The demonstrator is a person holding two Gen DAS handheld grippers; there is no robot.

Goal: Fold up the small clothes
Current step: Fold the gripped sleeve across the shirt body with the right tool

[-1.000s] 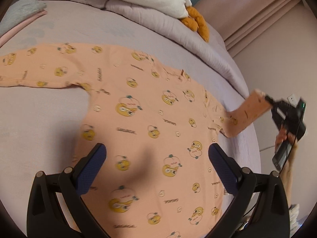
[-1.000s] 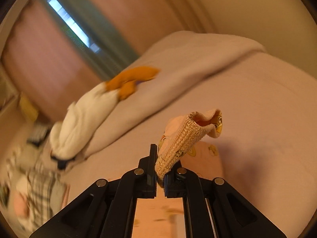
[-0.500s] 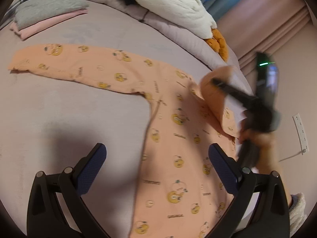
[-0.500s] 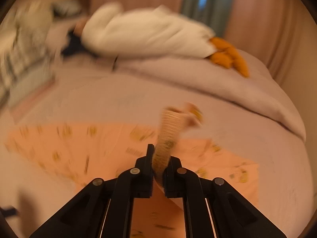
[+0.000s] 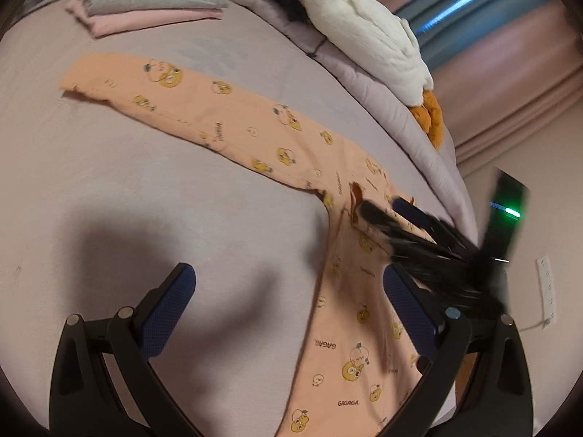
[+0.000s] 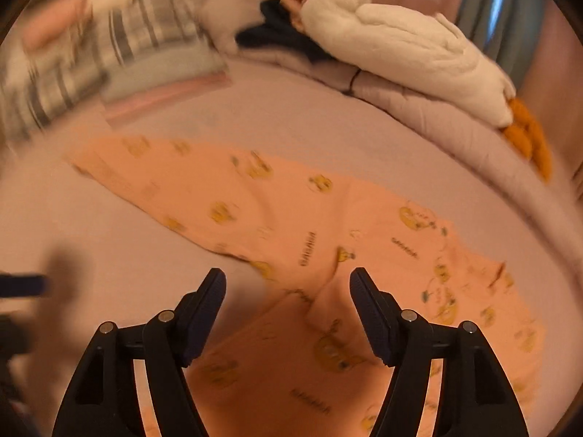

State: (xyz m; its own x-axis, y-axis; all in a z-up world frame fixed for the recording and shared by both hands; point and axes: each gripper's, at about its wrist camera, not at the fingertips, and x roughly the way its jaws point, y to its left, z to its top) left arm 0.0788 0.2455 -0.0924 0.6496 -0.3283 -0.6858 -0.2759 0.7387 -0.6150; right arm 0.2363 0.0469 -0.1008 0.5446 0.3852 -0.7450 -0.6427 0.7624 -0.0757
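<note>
Left gripper (image 5: pixel 288 313): jaws wide apart, nothing between them, hanging over the bare bed (image 5: pixel 145 196) just beside the garment's side edge.
Right gripper (image 6: pixel 288 313): its jaws have just been opening and now stand apart with nothing pinched; the orange cloth lies under them, not pressed by the pads. In the left wrist view it shows blurred, low over the garment's chest.
Orange top (image 5: pixel 277 145): a small long-sleeved piece printed with yellow cartoon faces, spread flat on the bed; one sleeve stretches out straight towards the far left, the other is laid back over the body.
Folded clothes (image 5: pixel 153 7): a grey piece on a pink one, stacked near the far edge of the bed.
White plush toy (image 5: pixel 368 36): lies on the rolled duvet beyond the garment, orange feet towards the wall.
</note>
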